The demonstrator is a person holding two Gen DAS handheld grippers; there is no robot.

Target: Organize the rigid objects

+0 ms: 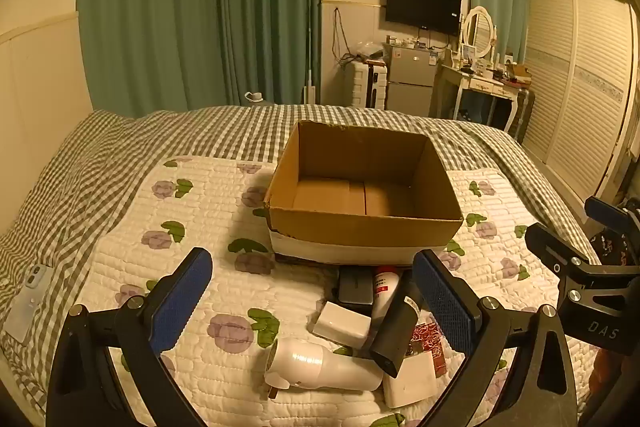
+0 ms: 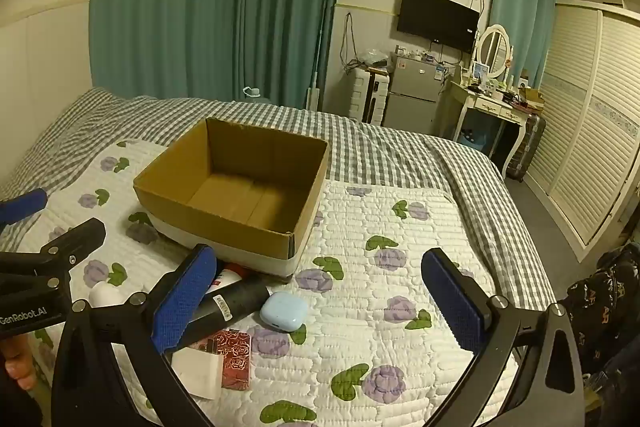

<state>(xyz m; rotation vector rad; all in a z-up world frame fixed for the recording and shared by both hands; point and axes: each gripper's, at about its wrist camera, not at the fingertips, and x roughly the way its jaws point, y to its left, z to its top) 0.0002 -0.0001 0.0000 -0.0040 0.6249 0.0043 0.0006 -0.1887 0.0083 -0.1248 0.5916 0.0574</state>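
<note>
An empty open cardboard box (image 1: 362,227) sits on the floral quilt; it also shows in the right wrist view (image 2: 224,219). In front of it lies a pile: a white hair-dryer-like device (image 1: 320,367), a black cylinder (image 1: 394,331), a white-and-red bottle (image 1: 385,285), a dark flat case (image 1: 354,287), white blocks (image 1: 342,323), a red patterned box (image 2: 236,359) and a light blue earbud case (image 2: 283,311). My left gripper (image 1: 312,303) is open above the pile. My right gripper (image 2: 320,299) is open, with the blue case between its fingers, untouched.
A phone (image 1: 28,299) lies at the bed's left edge. The checked bedspread (image 1: 160,135) runs behind the box. A fridge (image 1: 412,83), a dressing table (image 1: 484,83) and a wardrobe (image 1: 580,87) stand beyond the bed. The right gripper also shows at the left view's right edge (image 1: 588,267).
</note>
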